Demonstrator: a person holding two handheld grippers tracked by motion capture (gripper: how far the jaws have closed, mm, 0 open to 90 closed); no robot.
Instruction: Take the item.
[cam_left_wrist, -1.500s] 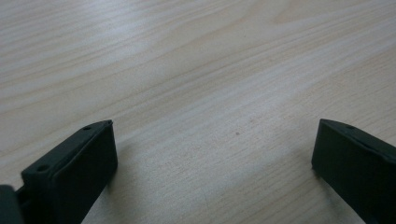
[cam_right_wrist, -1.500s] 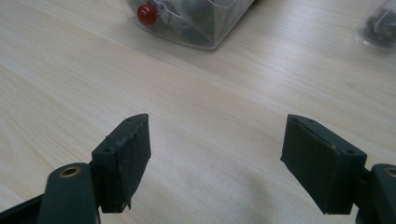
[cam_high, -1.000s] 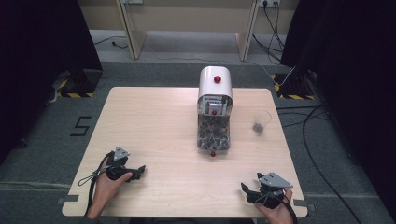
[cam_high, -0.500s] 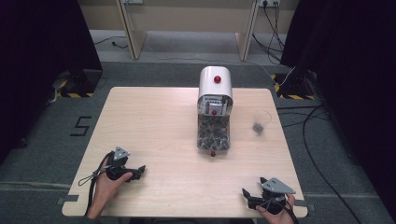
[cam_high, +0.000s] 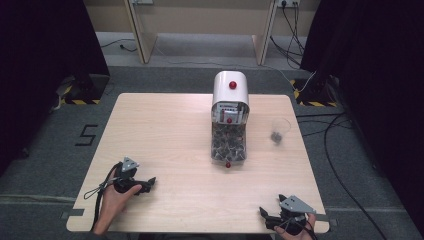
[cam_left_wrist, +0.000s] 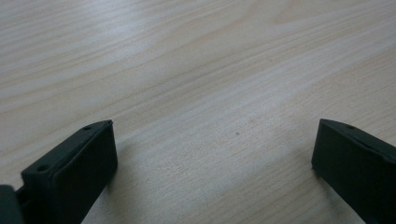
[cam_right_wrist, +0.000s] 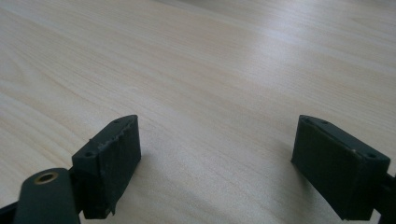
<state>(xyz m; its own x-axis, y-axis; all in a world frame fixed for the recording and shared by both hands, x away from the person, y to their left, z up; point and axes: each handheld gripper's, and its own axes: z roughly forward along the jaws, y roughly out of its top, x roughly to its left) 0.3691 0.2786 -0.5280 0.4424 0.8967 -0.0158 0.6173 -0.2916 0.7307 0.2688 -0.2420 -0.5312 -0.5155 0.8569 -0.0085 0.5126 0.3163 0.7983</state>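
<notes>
Left gripper (cam_high: 150, 183): resting at the near-left corner of the surface, a hand wrapped round its body and a cable looping off to the left. Fingers (cam_left_wrist: 77, 172) spread wide over bare wood, nothing between them.

Right gripper (cam_high: 265, 216): down at the near-right edge, grey three-cornered plate on top, a hand just showing beneath it. Its jaws have just been opening; fingers (cam_right_wrist: 109, 158) now stand wide, with only wood grain between them.

Surface (cam_high: 165, 135): pale wood-grain top, square-ish, both grippers lying on its near side and well apart from each other.

Dispenser (cam_high: 230, 120): there it is at the middle, towards the far side, a white rounded housing with a red knob on top, a clear bin below packed with small dark pieces, and a second red knob low at the front. A small panel sits under the hood; whatever is printed on it is too small to read.

Clear cup (cam_high: 279, 131): just right of the dispenser, upright, a little dark heap in the bottom. Well apart from both grippers.

Writing: a dark "5" marked on the grey floor (cam_high: 87, 134) to the left of the surface.

Brands: none legible on either gripper.
</notes>
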